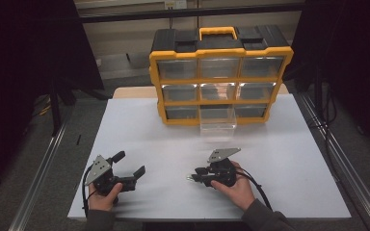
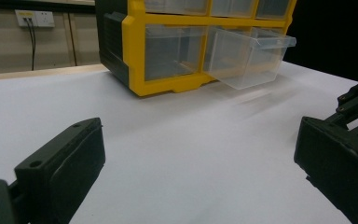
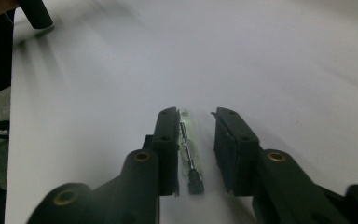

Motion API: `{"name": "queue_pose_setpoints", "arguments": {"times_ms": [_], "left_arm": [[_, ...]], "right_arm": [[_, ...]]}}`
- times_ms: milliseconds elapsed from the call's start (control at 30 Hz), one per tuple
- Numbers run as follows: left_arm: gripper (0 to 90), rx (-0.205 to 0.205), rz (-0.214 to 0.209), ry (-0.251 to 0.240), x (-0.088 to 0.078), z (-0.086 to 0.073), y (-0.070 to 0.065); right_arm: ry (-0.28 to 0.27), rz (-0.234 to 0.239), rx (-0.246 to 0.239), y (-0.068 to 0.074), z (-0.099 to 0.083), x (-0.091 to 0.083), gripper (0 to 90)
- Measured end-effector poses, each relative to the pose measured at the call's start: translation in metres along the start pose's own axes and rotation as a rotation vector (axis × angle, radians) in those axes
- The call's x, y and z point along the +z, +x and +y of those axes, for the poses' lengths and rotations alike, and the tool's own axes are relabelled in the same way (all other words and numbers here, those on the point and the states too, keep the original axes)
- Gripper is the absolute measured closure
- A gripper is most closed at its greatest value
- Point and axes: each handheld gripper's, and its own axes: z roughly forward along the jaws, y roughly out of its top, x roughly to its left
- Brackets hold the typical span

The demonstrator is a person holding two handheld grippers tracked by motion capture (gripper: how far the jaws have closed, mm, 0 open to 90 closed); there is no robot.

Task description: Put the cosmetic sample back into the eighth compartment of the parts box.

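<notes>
A thin metal pin with a black end, in clear wrapping (image 3: 187,144), lies on the white tabletop (image 1: 279,159). My right gripper (image 3: 193,114) lies low over it with a jaw on each side. The pin lies against the left jaw, and a gap shows before the right jaw. In the high view this gripper (image 1: 193,177) points left at the table's near middle, with the pin (image 1: 188,178) at its tips. My left gripper (image 1: 129,163) rests at the near left, jaws wide open and nothing between them (image 2: 200,186).
A yellow and black organiser with clear drawers (image 1: 220,72) stands at the far middle of the table. Its bottom middle drawer (image 1: 217,122) is pulled out, and it looks bare (image 2: 247,56). Black frames and rails flank the table.
</notes>
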Motion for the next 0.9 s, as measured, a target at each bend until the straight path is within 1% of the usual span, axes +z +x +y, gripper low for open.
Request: {"name": "queue_pose_setpoints", "arguments": {"times_ms": [100,133,167,200,267,367,400,433,500,533,600,667,700,767,867,900], "left_arm": [[1.8,-0.002,0.002,0.002,0.000,0.000,0.000],[1.8,-0.002,0.006,0.002,0.000,0.000,0.000],[1.8,-0.003,0.005,0.001,0.000,0.000,0.000],[1.8,0.008,0.005,0.009,0.000,0.000,0.000],[1.8,0.010,0.005,0.010,0.000,0.000,0.000],[1.8,0.012,-0.001,0.009,0.000,0.000,0.001],[1.8,-0.007,-0.002,-0.003,0.001,0.000,-0.001],[1.8,0.012,0.000,0.010,0.000,0.000,0.001],[1.9,0.012,-0.001,0.009,0.000,0.000,0.001],[1.9,0.009,0.006,0.009,0.000,0.000,0.000],[1.9,0.009,0.006,0.009,0.000,0.000,0.001],[1.9,0.003,0.006,0.004,0.000,0.000,0.000],[1.9,-0.001,0.006,0.001,0.000,0.000,0.000],[1.9,-0.001,0.006,0.001,0.000,0.000,0.000],[1.9,0.000,0.006,0.001,0.001,0.000,0.000],[1.9,0.002,0.006,0.003,0.000,0.000,0.000]], "right_arm": [[0.016,-0.007,-0.003,0.002,0.001,0.003,77.4],[0.031,-0.002,-0.016,0.002,0.000,0.004,79.1],[0.046,0.000,-0.023,0.002,0.000,0.007,80.0],[0.051,-0.006,-0.019,0.002,-0.001,0.008,80.8],[0.059,-0.001,-0.019,0.002,0.000,0.008,81.0],[0.055,0.004,-0.017,0.001,0.000,0.008,81.1],[0.060,0.002,-0.015,0.001,0.000,0.008,81.3],[0.056,0.004,-0.006,0.001,0.000,0.008,81.4],[0.055,0.006,0.001,0.001,0.000,0.008,81.4],[0.056,0.006,-0.007,0.000,0.000,0.008,81.4],[0.058,0.008,-0.011,0.000,0.000,0.007,81.4],[0.046,0.021,0.003,-0.001,0.000,0.006,81.4],[0.041,0.031,0.000,-0.002,0.002,0.004,81.4],[0.035,0.030,0.002,-0.002,0.003,0.003,81.4],[0.016,0.053,0.023,-0.003,0.007,-0.002,81.4],[0.016,0.053,0.023,-0.003,0.007,-0.002,81.4]]}}
